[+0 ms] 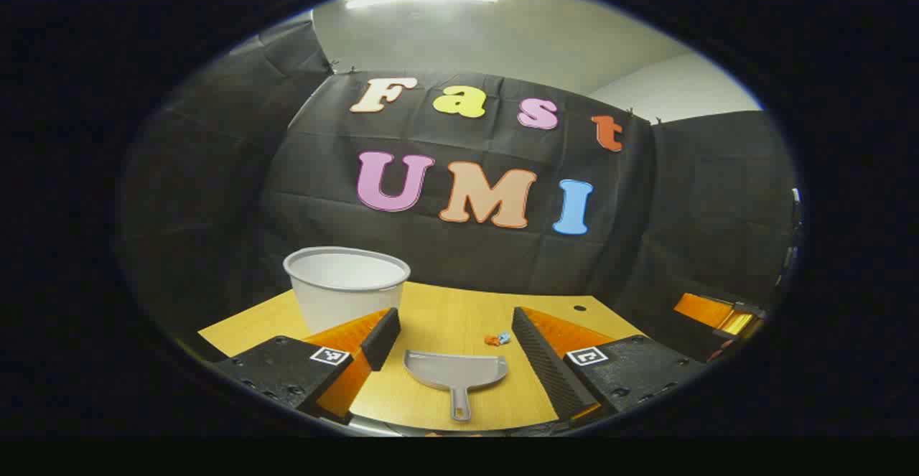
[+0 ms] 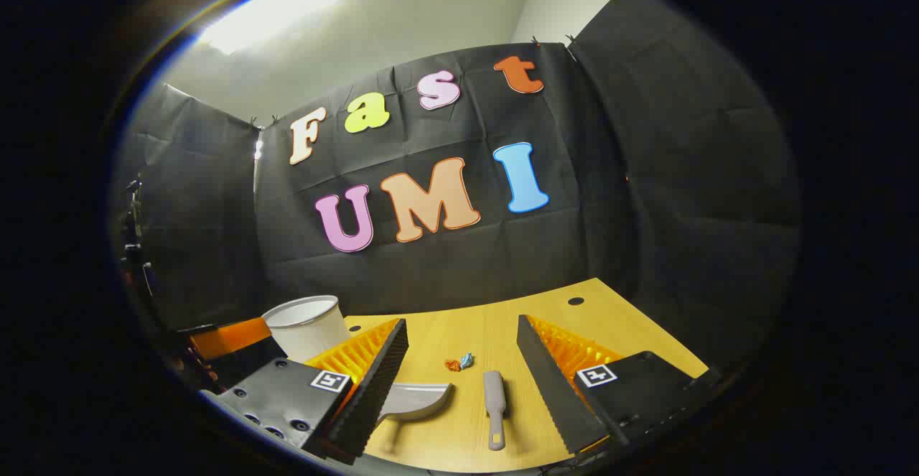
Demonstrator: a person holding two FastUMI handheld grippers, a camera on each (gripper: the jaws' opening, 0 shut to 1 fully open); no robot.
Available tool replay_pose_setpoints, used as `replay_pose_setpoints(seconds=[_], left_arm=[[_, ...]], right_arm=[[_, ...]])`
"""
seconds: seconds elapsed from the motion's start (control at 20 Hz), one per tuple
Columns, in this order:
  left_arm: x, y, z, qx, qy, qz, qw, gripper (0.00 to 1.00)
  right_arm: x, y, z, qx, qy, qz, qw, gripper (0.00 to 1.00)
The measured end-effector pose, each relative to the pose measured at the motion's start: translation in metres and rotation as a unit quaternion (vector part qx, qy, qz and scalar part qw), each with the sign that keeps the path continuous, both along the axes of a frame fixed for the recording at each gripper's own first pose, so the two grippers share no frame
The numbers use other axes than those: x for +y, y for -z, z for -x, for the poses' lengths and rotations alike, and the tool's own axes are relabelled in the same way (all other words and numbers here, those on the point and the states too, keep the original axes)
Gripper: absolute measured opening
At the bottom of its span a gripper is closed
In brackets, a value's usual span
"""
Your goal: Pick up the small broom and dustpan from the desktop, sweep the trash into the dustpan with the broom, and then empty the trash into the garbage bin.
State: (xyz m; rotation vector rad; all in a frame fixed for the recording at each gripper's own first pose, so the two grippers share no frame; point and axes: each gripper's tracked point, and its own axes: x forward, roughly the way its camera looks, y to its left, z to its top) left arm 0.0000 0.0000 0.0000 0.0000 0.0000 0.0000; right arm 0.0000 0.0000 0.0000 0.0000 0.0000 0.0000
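Partly behind right claw (image 2: 459,361): dustpan (image 2: 416,400)

desktop (image 1: 445,318): yellow wood, 1 round hole (image 1: 579,308) | ceiling light (image 2: 266,9): lit

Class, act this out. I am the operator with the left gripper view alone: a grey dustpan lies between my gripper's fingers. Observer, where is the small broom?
Observer: The small grey broom lies flat on the yellow wooden desktop, between the open fingers of the right gripper.
Operator: How does it sit relative to the dustpan?
Observer: In the right gripper view it is just right of the grey plastic dustpan, apart from it, handle toward the camera.
Operator: And the trash?
Observer: The orange and blue scraps lie just beyond the broom's head, slightly left, not touching it.
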Motion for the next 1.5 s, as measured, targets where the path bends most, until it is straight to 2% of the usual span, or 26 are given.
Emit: replay_pose_setpoints(seconds=[0.5,0.7,1.5], left_arm=[[0.018,0.02,-0.002,0.038,-0.019,0.031,0.999,0.92],[0.025,0.024,-0.002,0.039,-0.038,0.001,0.999,0.94],[-0.001,0.04,0.0,0.068,-0.01,-0.008,0.998,0.94]], right_arm=[[0.011,0.007,-0.007,0.014,-0.01,0.024,1.0,0.98],[0.008,0.01,-0.009,0.021,-0.008,0.023,0.999,0.98],[0.001,0.023,-0.001,0.036,-0.002,0.012,0.999,0.98]])
